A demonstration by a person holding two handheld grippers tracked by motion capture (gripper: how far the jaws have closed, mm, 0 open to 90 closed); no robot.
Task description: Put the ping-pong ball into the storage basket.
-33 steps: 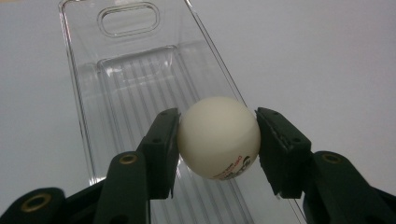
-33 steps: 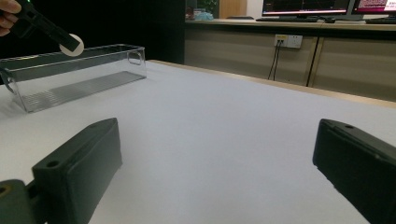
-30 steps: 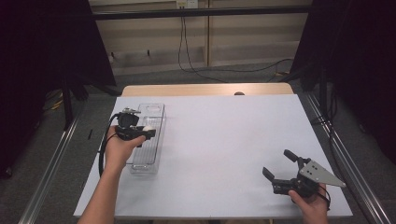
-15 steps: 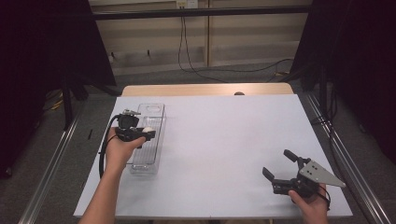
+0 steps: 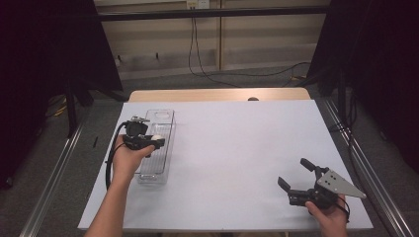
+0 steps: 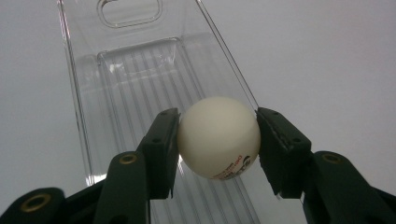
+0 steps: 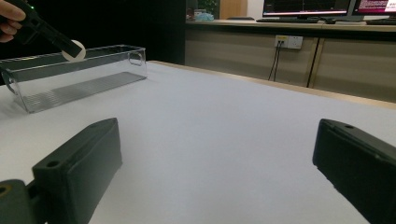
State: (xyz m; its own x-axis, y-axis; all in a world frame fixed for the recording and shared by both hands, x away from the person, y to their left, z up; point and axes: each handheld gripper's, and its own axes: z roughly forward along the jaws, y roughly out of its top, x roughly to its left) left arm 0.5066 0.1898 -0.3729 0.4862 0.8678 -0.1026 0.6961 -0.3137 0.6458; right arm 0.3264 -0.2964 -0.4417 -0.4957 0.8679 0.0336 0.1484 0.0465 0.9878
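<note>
Open tabletop (image 5: 237,148): bare from the clear tray (image 5: 167,129) across to the right gripper (image 5: 295,174); nothing stands between them.
Obstacle: the tray's upright walls along the left side.
Inside tray: floor bare under the left gripper (image 6: 217,140), which holds a white ball (image 6: 218,136) above it.
Far edge: wooden strip (image 5: 217,95), unobstructed.

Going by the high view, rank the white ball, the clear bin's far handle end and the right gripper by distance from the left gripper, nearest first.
1. White ball: clamped in the left gripper, over the bin.
2. Clear bin's far handle end: just beyond, up the table.
3. Right gripper: far across, near right corner.
</note>
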